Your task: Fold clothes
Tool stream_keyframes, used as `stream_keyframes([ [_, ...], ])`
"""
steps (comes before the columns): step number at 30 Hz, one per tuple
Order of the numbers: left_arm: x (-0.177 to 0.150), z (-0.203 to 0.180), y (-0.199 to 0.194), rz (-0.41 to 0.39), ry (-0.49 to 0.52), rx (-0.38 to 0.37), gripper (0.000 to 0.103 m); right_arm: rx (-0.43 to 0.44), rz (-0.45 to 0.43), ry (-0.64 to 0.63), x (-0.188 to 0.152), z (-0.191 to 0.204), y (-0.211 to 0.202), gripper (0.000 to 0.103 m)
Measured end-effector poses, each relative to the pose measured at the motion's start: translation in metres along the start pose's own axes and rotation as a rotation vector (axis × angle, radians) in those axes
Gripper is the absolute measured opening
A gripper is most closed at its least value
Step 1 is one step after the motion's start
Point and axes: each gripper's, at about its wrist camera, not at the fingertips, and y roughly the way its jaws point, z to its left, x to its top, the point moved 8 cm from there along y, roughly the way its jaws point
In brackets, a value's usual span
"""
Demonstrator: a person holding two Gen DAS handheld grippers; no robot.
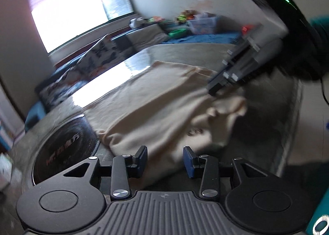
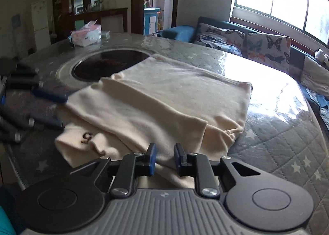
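Since both sets of fingers gape with nothing held, left gripper (image 1: 165, 161) and right gripper (image 2: 165, 158) risk pinching only top layer of cream garment (image 2: 160, 99); fold skews toward lower centre of frame on slick table (image 2: 277, 132).

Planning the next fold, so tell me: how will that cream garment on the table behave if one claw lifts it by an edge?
The cream garment will probably sag and drape; its soft folds and bunched corner suggest floppy knit. It looks light. On the glossy table cover it may slide when tugged, so the whole piece could drag along.
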Motion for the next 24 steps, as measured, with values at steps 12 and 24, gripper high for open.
stream_keyframes([
  [12, 0.012, -0.02, 0.019, -0.085, 0.069, 0.011, 0.019, -0.018, 0.003, -0.091, -0.005, 0.002, -0.034, 0.041],
  [24, 0.041, 0.02, 0.028, -0.119, -0.129, 0.006, 0.009, 0.015, -0.005, -0.263, -0.015, 0.026, -0.03, 0.056],
])
